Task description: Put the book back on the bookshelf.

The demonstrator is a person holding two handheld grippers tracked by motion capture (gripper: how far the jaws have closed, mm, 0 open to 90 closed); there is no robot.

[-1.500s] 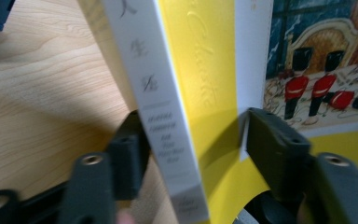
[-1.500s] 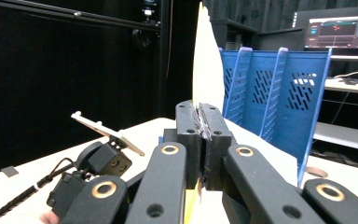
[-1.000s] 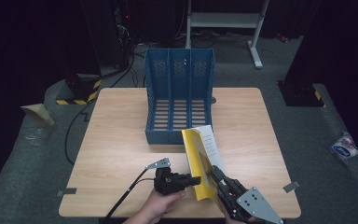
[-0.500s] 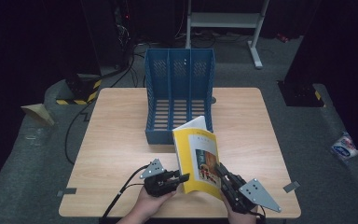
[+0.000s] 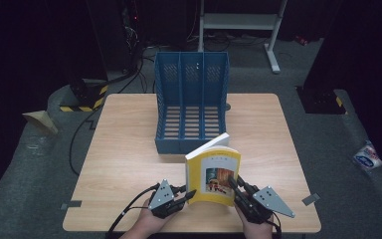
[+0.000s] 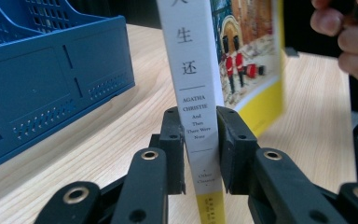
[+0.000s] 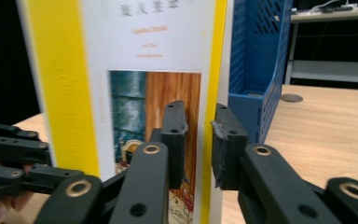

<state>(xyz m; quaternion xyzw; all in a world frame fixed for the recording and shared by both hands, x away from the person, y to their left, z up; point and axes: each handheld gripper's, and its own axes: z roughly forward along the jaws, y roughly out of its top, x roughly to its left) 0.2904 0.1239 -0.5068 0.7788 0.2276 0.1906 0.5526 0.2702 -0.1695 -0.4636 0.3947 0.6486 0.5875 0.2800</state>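
I hold a yellow book point(image 5: 213, 174) tilted above the table point(image 5: 124, 149), my left gripper point(image 5: 188, 195) at its spine edge, my right gripper point(image 5: 233, 183) seemingly loosening at its other edge. Blue rack point(image 5: 191, 107) just behind.

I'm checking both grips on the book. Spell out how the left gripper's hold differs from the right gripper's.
The left gripper is clamped on the book at its white spine, pads tight against both sides; the right gripper straddles the opposite, page edge. The left pads show no slack, whereas the right jaws have just been opening, with a sliver of gap beside the book. Both meet the book near its lower end, which stands tilted above the table.
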